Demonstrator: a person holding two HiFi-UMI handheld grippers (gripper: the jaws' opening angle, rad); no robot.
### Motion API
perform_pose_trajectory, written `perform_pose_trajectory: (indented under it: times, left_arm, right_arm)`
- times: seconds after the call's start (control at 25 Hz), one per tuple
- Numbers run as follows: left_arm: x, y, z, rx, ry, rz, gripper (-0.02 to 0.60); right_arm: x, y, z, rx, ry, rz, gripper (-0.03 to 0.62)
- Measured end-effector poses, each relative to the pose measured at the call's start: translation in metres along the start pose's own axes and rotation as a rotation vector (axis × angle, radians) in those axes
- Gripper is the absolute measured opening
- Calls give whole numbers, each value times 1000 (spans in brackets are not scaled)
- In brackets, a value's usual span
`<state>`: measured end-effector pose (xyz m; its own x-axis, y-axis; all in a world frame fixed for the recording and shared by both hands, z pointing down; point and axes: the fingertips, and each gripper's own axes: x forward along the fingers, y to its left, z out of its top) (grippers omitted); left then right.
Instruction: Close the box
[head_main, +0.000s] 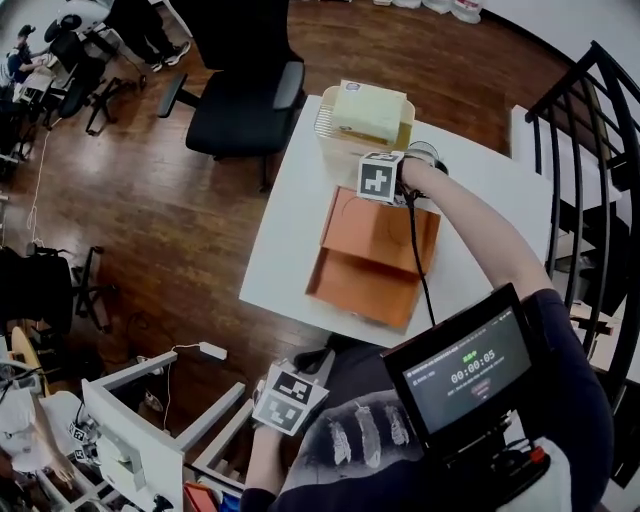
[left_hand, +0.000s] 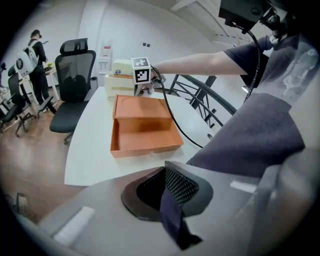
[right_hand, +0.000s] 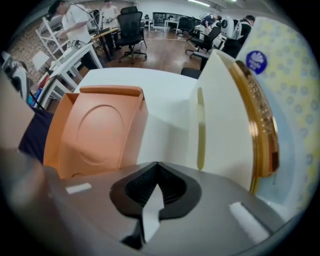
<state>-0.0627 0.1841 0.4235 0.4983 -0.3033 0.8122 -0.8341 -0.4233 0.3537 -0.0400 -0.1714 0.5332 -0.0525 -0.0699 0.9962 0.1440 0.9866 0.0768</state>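
Note:
The orange box (head_main: 365, 287) lies open on the white table (head_main: 290, 230), its shallow tray toward me and its lid (head_main: 382, 232) folded back behind it. The left gripper view shows the tray (left_hand: 142, 136) and lid (left_hand: 139, 106) from the front. My right gripper (head_main: 378, 186) hovers at the lid's far edge with its jaws closed on nothing; from the right gripper (right_hand: 152, 200) the lid (right_hand: 92, 132) with its embossed circle fills the left. My left gripper (head_main: 300, 375) hangs below the table's near edge by my lap, and the left gripper (left_hand: 167, 200) is shut and empty.
A cream holder with a yellow pack (head_main: 365, 120) stands just behind the lid, close on the right gripper's right (right_hand: 230, 115). A black office chair (head_main: 240, 90) is beyond the table's left corner. A black railing (head_main: 590, 110) runs at the right. A cable (head_main: 418, 260) crosses the lid.

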Motion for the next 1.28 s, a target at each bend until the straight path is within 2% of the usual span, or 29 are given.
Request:
perform_pose_trajectory:
  times: [0.16, 0.4, 0.68, 0.96, 1.04, 1.28]
  left_arm:
    - [3, 6, -1, -26, 4, 11, 15]
    - [6, 8, 2, -24, 10, 1, 15]
    - [3, 10, 1, -6, 20, -14, 15]
    - [7, 16, -2, 21, 41, -22, 15]
    - [9, 18, -2, 28, 45, -21, 15]
    - [18, 16, -7, 31, 70, -43, 15]
  right_arm:
    - [16, -1, 2, -45, 34, -33, 5]
    - [12, 3, 2, 1, 37, -26, 5]
    - [26, 3, -18, 292, 29, 70, 5]
    - [46, 3, -36, 387, 64, 99, 5]
    - [52, 1, -38, 393, 66, 102, 5]
    - [54, 1, -39, 295, 82, 116, 5]
